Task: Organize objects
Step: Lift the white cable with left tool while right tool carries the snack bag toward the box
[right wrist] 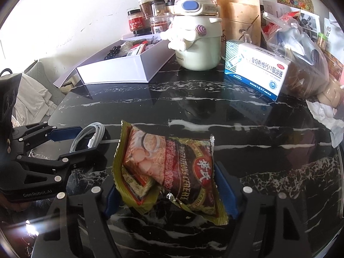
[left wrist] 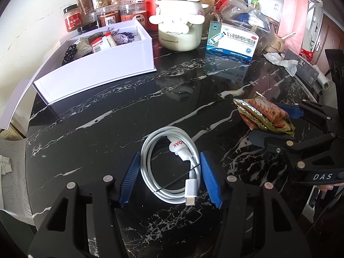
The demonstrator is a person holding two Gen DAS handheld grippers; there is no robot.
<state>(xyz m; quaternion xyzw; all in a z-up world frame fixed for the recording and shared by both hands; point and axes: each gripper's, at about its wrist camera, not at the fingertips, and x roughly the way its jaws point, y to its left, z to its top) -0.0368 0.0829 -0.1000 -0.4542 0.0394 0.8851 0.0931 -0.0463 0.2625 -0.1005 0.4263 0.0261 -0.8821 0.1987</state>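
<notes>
A coiled white USB cable [left wrist: 169, 165] lies on the black marble table between the blue pads of my left gripper [left wrist: 171, 178], whose jaws straddle it and touch its sides. My right gripper [right wrist: 169, 191] is shut on a cereal sachet [right wrist: 172, 169], red and gold, held just above the table. The sachet [left wrist: 264, 116] and right gripper [left wrist: 277, 124] also show at the right of the left wrist view. The cable [right wrist: 90, 137] and left gripper [right wrist: 71, 143] show at the left of the right wrist view. A white open box [left wrist: 96, 68] holding small items stands at the back left.
A cream Cinnamoroll jar [left wrist: 180, 21] and a blue-white medicine box [left wrist: 232, 43] stand behind. Spice jars [left wrist: 107, 10], plastic bags [left wrist: 243, 10] and crumpled tissue [left wrist: 281, 61] crowd the back and right edge. The white box also shows in the right wrist view [right wrist: 116, 71].
</notes>
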